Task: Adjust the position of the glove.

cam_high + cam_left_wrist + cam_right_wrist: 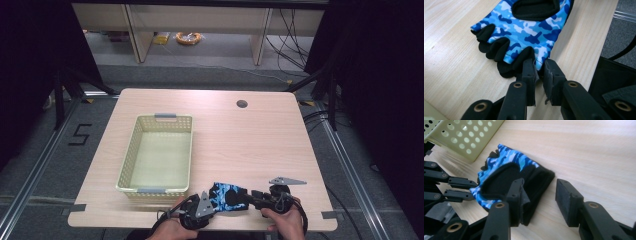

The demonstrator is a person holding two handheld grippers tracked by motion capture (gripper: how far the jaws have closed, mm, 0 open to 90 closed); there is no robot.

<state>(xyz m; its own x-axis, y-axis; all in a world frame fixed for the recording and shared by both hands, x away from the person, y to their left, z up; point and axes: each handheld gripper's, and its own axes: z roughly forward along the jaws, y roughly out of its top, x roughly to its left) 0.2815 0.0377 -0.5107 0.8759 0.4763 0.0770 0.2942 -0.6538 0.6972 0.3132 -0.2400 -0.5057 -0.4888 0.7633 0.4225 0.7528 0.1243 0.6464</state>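
Starting at your left, the pale yellow perforated basket (156,154) sits on the wooden table (250,135), its grey handles at the near and far ends, and it stands a little apart from everything your hands are working on. Just right of its near corner, your left gripper (538,71) has its jaws clenched on the finger end of the blue camouflage fingerless glove (524,30); in the left gripper view you can see the pads pinching the hem beside the black finger openings. That glove lies flat near the table's front edge, between your two hands, its black cuff pointing toward your right. Moving on to that side, your right gripper (540,197) reaches in at the cuff with its jaws apart: one jaw lies over the black cuff fabric, while the other stands clear on bare wood, so nothing is pinched there. Your right hand (285,220) holds that gripper at the table's near edge.
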